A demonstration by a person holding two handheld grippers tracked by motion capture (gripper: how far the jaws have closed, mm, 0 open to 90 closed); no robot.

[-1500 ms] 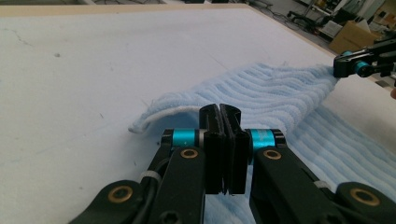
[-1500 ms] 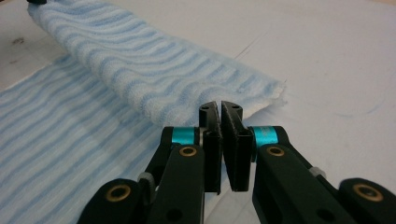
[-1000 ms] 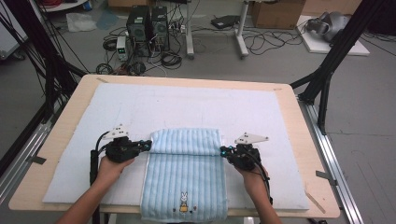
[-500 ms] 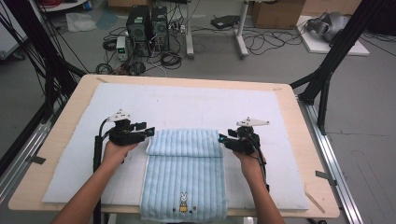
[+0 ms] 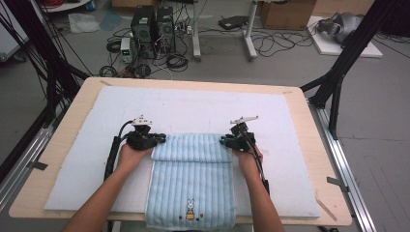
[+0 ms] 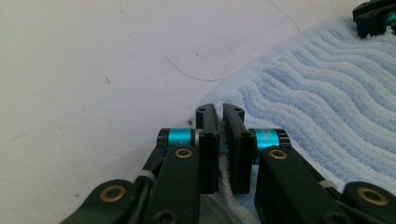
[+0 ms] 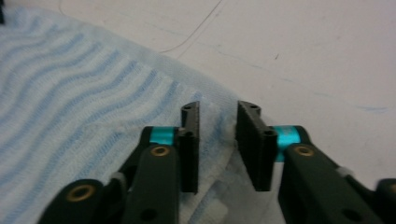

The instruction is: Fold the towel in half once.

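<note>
Towel, high view: a blue striped towel [image 5: 191, 188] is lying at the 6 o'clock edge of the white mat [image 5: 203, 104], with its far end folded back into a band.
Risk, high view: if one hand is pulling ahead of the other, the fold is likely going askew. The end hanging over the table edge could also be dragging the cloth off.
Hands, high view: both forearms are coming in from 6 o'clock, palms down. The left gripper [image 5: 158, 140] is pointing toward 3 o'clock at the band's left end, and the right gripper [image 5: 224, 141] is pointing toward 9 o'clock at its right end.
Left gripper view: the left gripper [image 6: 219, 109] is clenching the towel [image 6: 327, 107] by a thin edge. That little cloth may be slipping free under a tug.
Right gripper view: the right gripper [image 7: 218, 108] has just been closing, and its jaws are grasping the towel [image 7: 70, 93] at its corner. The bite is looking looser here, so this corner could be dropping first.
</note>
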